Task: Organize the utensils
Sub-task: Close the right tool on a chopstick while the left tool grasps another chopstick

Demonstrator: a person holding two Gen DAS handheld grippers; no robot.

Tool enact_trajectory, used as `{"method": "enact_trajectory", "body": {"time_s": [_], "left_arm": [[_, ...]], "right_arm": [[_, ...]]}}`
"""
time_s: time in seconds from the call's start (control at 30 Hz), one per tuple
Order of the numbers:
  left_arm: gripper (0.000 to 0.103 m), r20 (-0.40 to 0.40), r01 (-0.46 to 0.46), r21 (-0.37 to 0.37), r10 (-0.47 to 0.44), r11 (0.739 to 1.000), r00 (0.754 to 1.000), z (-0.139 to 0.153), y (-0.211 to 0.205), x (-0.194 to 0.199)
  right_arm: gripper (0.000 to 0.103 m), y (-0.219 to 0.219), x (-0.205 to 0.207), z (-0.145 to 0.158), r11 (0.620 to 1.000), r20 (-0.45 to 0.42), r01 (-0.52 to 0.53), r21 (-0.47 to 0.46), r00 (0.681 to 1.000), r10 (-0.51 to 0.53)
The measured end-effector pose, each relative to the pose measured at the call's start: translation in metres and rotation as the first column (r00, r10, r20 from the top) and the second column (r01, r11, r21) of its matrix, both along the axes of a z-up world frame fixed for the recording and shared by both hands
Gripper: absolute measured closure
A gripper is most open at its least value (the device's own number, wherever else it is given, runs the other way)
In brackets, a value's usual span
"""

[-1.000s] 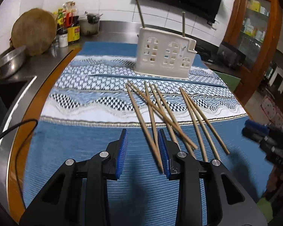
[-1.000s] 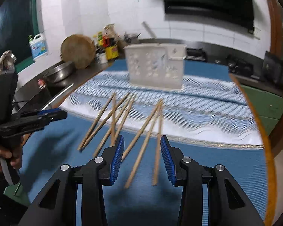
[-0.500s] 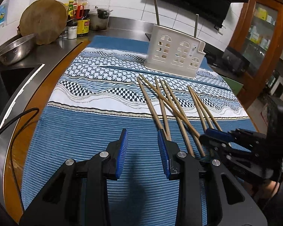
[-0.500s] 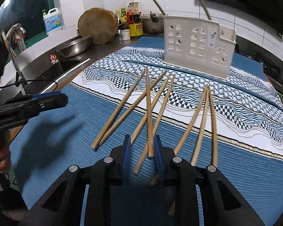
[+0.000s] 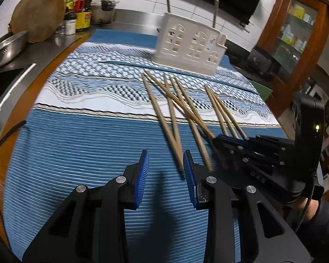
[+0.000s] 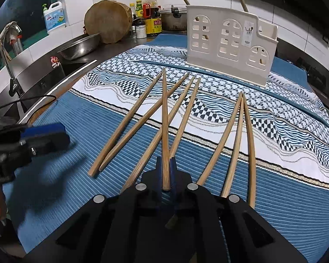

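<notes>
Several wooden chopsticks (image 6: pixel 129 120) lie fanned out on a blue patterned cloth (image 6: pixel 274 197). My right gripper (image 6: pixel 165 164) is shut on the near end of one chopstick (image 6: pixel 165 120), which points toward the white holder (image 6: pixel 228 43). The same gripper (image 5: pixel 221 138) shows low over the chopsticks' near ends in the left wrist view. My left gripper (image 5: pixel 165 160) stands open above the cloth (image 5: pixel 76 142) with nothing between its pads; two chopstick ends (image 5: pixel 175 144) lie just ahead of its right finger. The holder (image 5: pixel 190 48) stands upright behind the chopsticks with two handles sticking up from it.
A metal bowl (image 6: pixel 81 46), a round wooden block (image 6: pixel 108 20) and several bottles (image 6: pixel 151 22) stand at the back left. A sink with a tap (image 6: pixel 8 50) lies left of the cloth. A black cable (image 5: pixel 2 140) crosses the counter edge. A wooden cabinet (image 5: pixel 296 32) stands at right.
My right gripper came down over the chopsticks' near ends and shut on one chopstick. My left gripper stayed open and barely moved.
</notes>
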State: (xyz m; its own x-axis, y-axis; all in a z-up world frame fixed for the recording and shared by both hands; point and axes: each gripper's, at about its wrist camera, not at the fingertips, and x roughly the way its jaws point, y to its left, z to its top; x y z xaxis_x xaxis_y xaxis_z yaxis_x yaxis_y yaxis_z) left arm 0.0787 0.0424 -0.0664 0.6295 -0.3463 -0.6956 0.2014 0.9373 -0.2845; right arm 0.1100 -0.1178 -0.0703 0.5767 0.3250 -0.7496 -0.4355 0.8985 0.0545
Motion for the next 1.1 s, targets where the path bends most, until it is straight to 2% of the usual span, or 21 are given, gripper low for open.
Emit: {"method": "enact_trajectory", "body": {"time_s": [0.23, 0.47, 0.5, 0.53, 0.67, 0.83, 0.97, 1.1], "left_arm": [[0.073, -0.03, 0.022, -0.007, -0.022, 1.0, 0.999, -0.009, -0.019, 0.006], [0.074, -0.051, -0.047, -0.016, 0.046, 0.999, 0.998, -0.018, -0.028, 0.02], [0.083, -0.057, -0.053, -0.021, 0.052, 0.998, 0.997, -0.019, -0.028, 0.022], [0.087, -0.065, -0.059, -0.028, 0.057, 0.998, 0.996, -0.021, -0.027, 0.024], [0.089, -0.076, -0.083, -0.027, 0.081, 0.996, 0.994, -0.025, -0.024, 0.03], [0.094, -0.085, -0.098, 0.009, 0.099, 0.995, 0.991, -0.029, -0.021, 0.035], [0.094, -0.087, -0.106, 0.023, 0.108, 0.994, 0.99, -0.029, -0.021, 0.037], [0.093, -0.05, -0.107, 0.082, 0.111, 0.991, 0.993, -0.029, -0.03, 0.032]], "right_arm": [[0.096, -0.008, -0.007, 0.008, 0.999, 0.02, 0.014, 0.037, 1.0, -0.015], [0.096, -0.018, -0.017, 0.021, 0.997, 0.041, 0.029, 0.077, 0.999, -0.032], [0.096, -0.019, -0.018, 0.022, 0.996, 0.043, 0.03, 0.081, 0.999, -0.033], [0.096, -0.02, -0.019, 0.023, 0.996, 0.046, 0.031, 0.085, 0.998, -0.035], [0.096, -0.025, -0.023, 0.026, 0.995, 0.053, 0.037, 0.097, 0.998, -0.042], [0.096, -0.032, -0.028, 0.026, 0.993, 0.054, 0.05, 0.104, 0.997, -0.056], [0.096, -0.034, -0.029, 0.027, 0.993, 0.057, 0.057, 0.104, 0.996, -0.063], [0.096, -0.036, -0.03, 0.028, 0.991, 0.061, 0.064, 0.114, 0.996, -0.071]]}}
